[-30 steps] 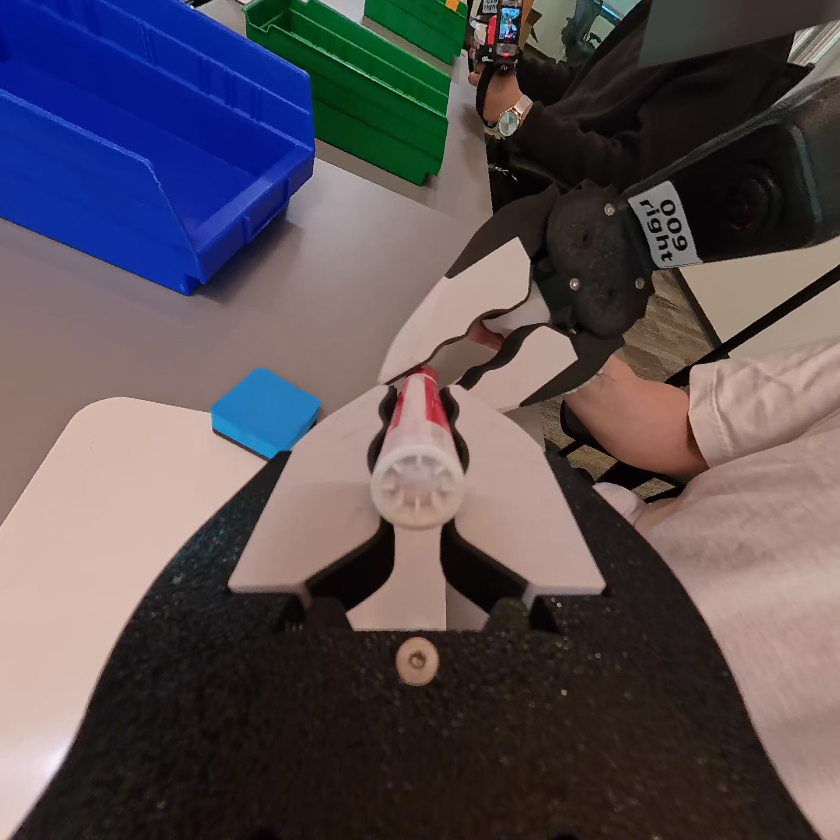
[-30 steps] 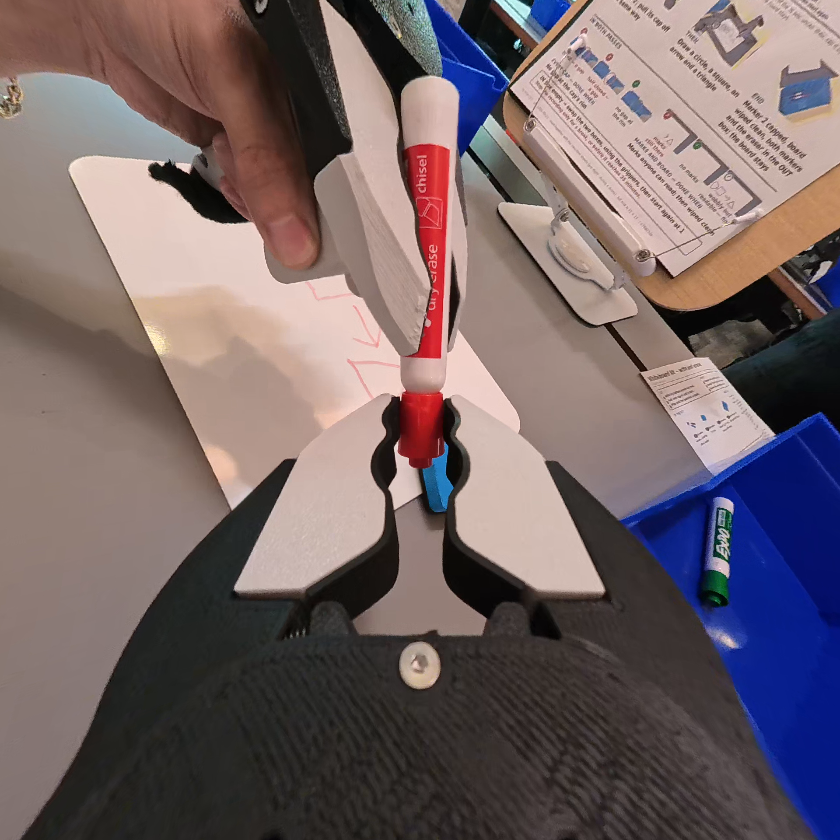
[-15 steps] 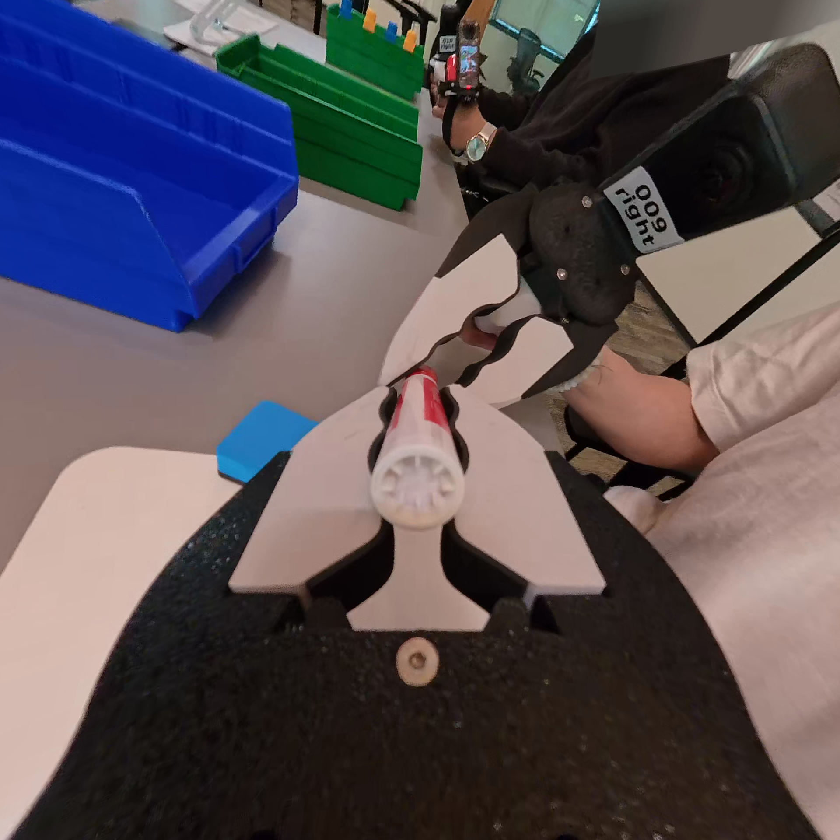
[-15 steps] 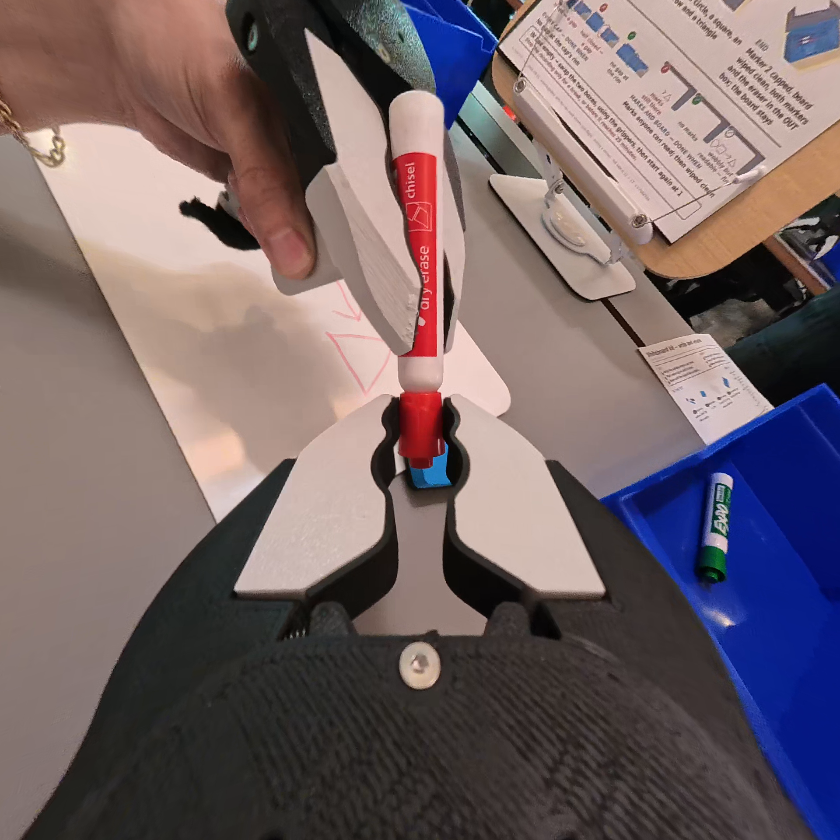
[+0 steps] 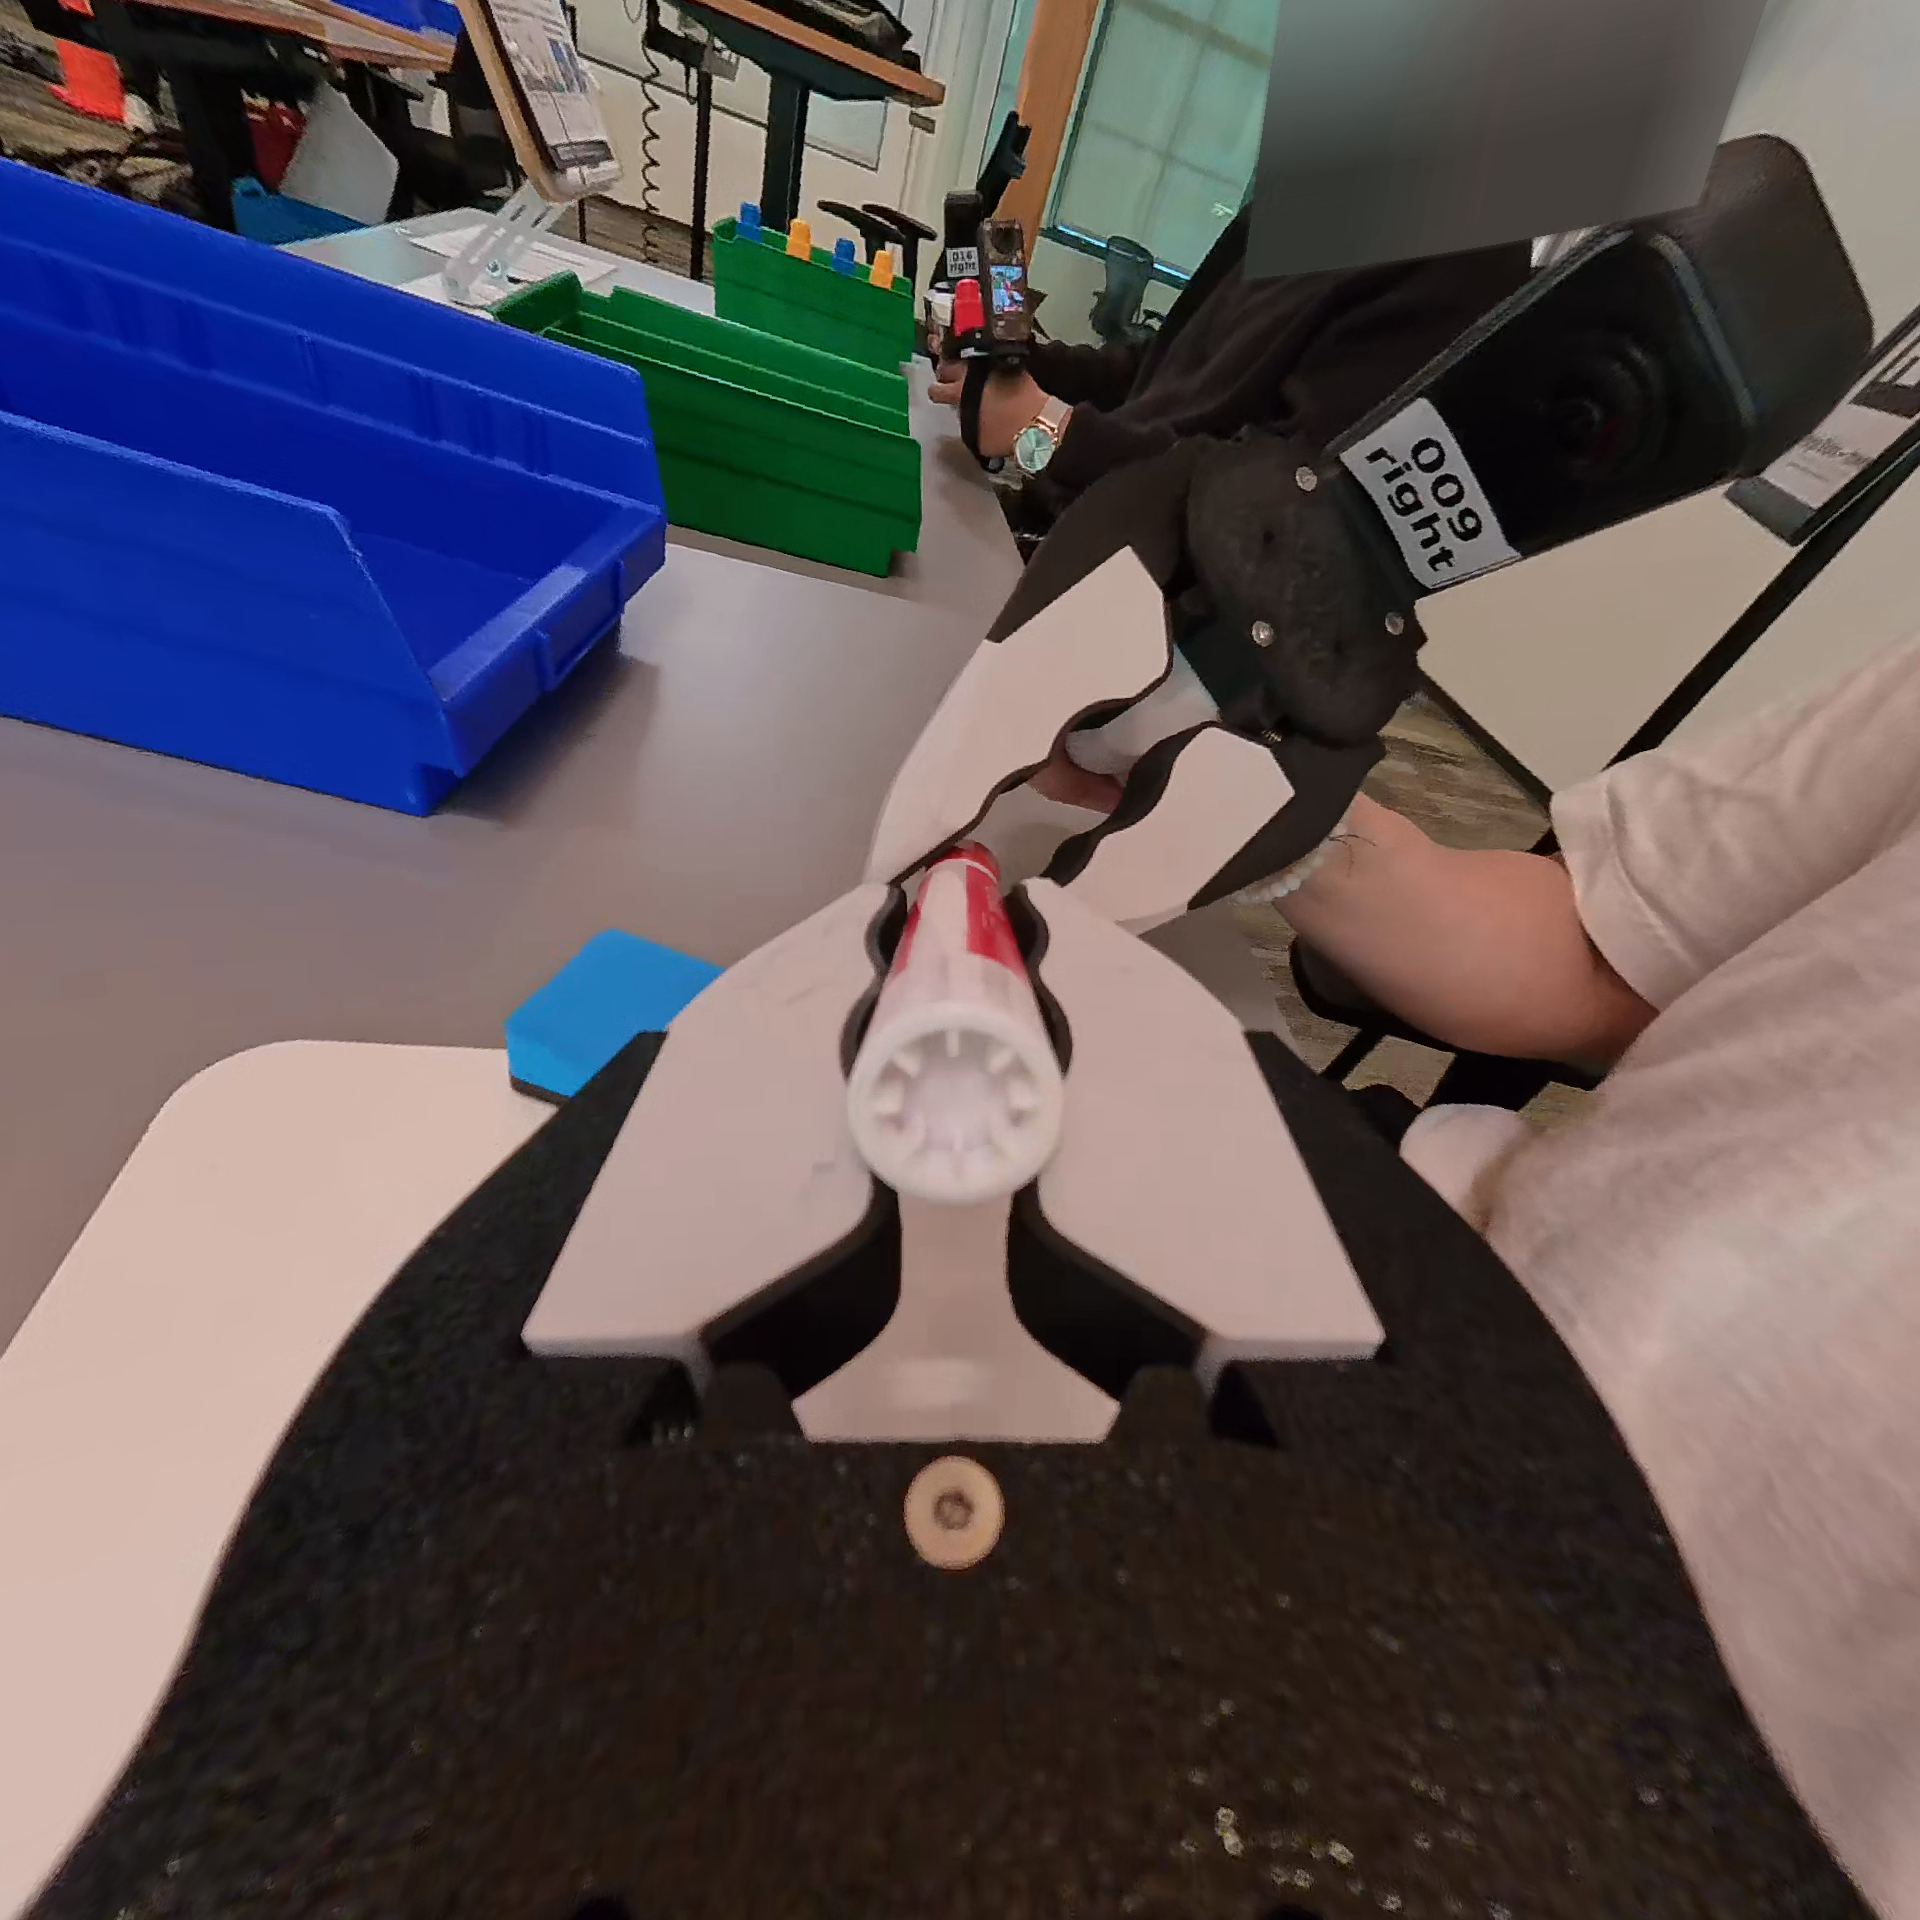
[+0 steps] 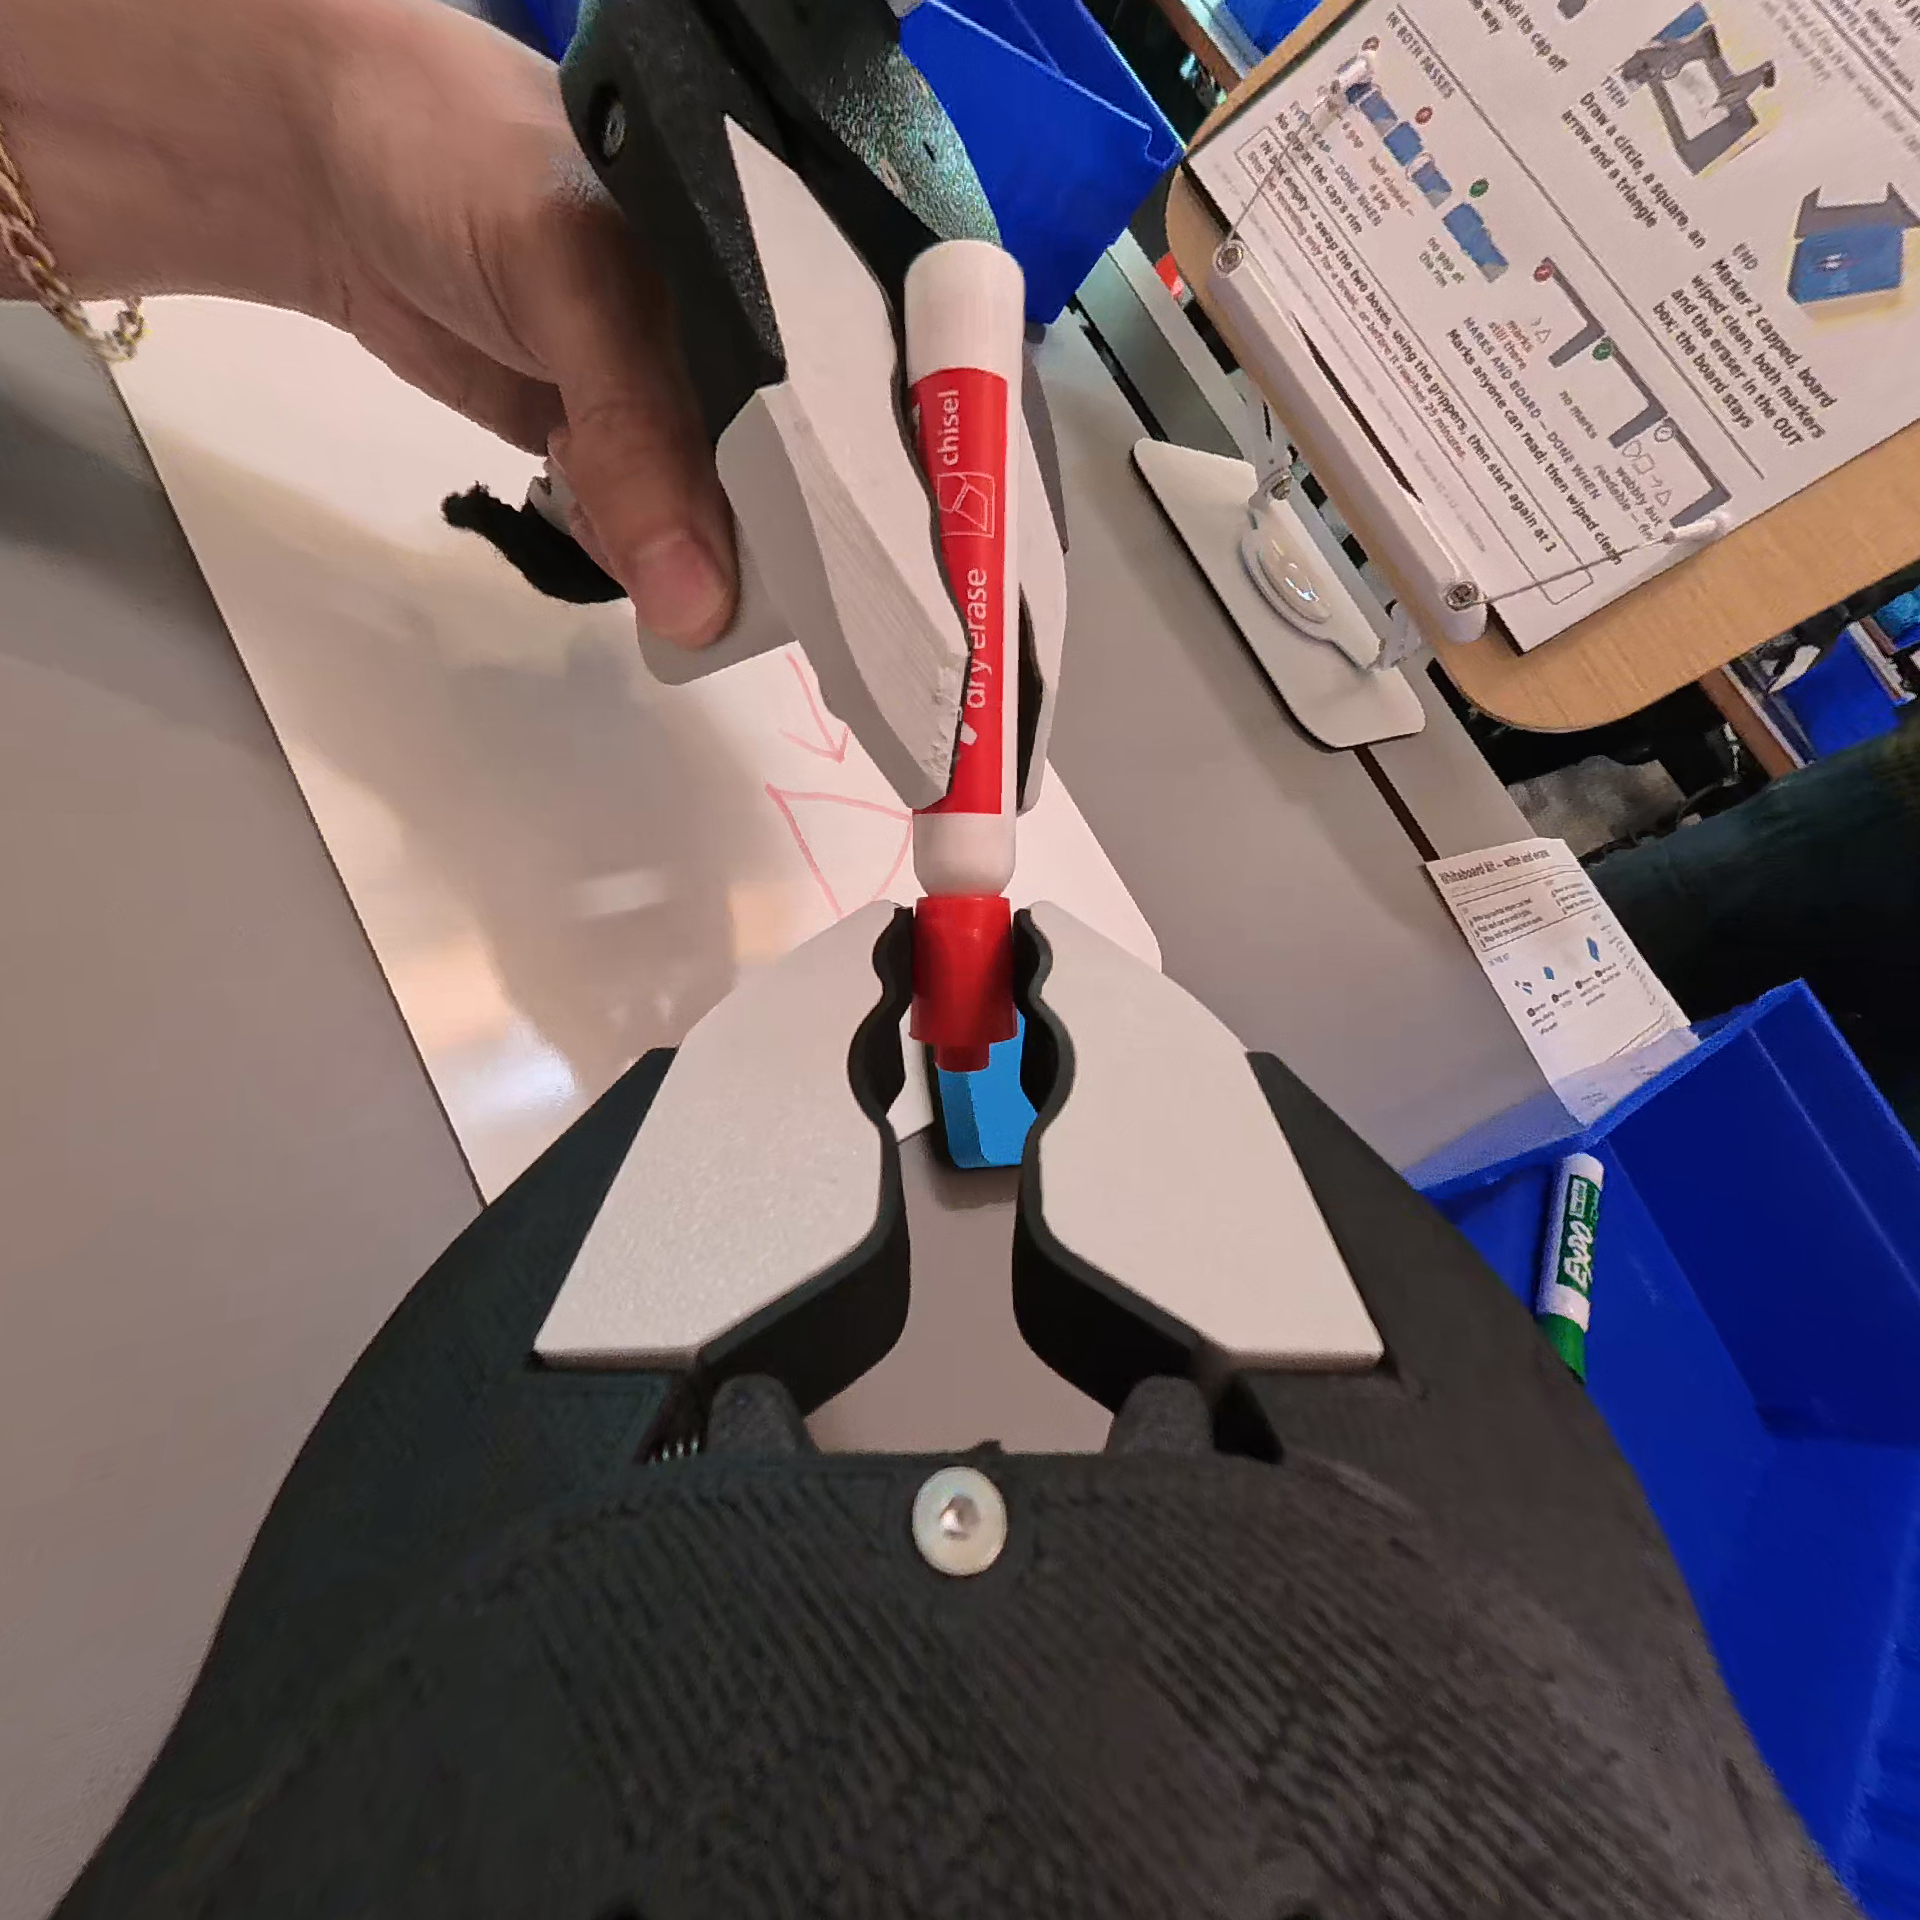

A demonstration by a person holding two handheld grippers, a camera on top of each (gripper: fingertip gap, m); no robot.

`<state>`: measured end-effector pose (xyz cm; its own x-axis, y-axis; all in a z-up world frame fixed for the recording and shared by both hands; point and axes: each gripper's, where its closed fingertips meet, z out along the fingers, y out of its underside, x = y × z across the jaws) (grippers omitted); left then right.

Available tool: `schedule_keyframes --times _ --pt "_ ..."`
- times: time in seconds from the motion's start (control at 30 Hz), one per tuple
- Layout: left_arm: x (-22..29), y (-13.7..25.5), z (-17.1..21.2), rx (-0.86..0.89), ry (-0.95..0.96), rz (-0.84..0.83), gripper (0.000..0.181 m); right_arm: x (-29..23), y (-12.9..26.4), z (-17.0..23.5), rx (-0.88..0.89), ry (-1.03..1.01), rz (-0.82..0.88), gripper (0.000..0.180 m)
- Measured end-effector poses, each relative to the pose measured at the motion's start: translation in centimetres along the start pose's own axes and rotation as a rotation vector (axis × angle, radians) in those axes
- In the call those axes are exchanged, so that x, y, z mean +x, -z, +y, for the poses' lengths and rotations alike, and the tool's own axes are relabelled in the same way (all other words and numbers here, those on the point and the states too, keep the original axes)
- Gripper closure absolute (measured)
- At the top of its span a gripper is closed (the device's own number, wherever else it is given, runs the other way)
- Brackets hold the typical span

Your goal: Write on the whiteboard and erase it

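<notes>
My left gripper (image 5: 956,896) is shut on the barrel of a red-and-white dry-erase marker (image 5: 954,1049), held above the table. My right gripper (image 6: 961,920) is shut on the marker's red cap (image 6: 961,982), which sits against the marker's white tip end (image 6: 961,862). The two grippers meet tip to tip. The left gripper (image 6: 982,779) shows from the side in the right wrist view. The whiteboard (image 6: 468,727) lies below with red line drawings (image 6: 831,831) on it. A blue eraser (image 5: 603,1003) lies at the board's corner.
A large blue bin (image 5: 312,540) and green bins (image 5: 769,436) stand on the grey table. Another blue bin holds a green marker (image 6: 1574,1257). An instruction sheet on a stand (image 6: 1558,312) and a small paper (image 6: 1548,956) sit nearby. Another person's arm (image 5: 1039,436) rests across the table. Both grippers' tips are close together, under 4 cm apart. From the right gripper's tips to the blue eraser (image 5: 603,1003) is close to 10 cm.
Both grippers have tilted and shifted together over the board. The left keeps its hold on the marker and the right on the cap, and the cap still sits against the marker.
</notes>
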<state>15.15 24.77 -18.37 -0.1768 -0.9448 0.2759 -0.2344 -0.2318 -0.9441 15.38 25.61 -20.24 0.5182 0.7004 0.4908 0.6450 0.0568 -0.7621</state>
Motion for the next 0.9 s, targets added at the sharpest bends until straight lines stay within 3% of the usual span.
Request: schedule_keyframes --times 0.63,0.9 --pt "-1.9 0.1 1.6 -0.097 0.147 -0.072 0.162 -0.3 -2.2 1.7 -0.142 -0.013 -0.084 0.162" --pt "-2.7 1.3 -0.6 0.098 0.172 -0.062 0.162 1.6 -2.5 -0.2 -0.117 -0.007 -0.141 0.161"
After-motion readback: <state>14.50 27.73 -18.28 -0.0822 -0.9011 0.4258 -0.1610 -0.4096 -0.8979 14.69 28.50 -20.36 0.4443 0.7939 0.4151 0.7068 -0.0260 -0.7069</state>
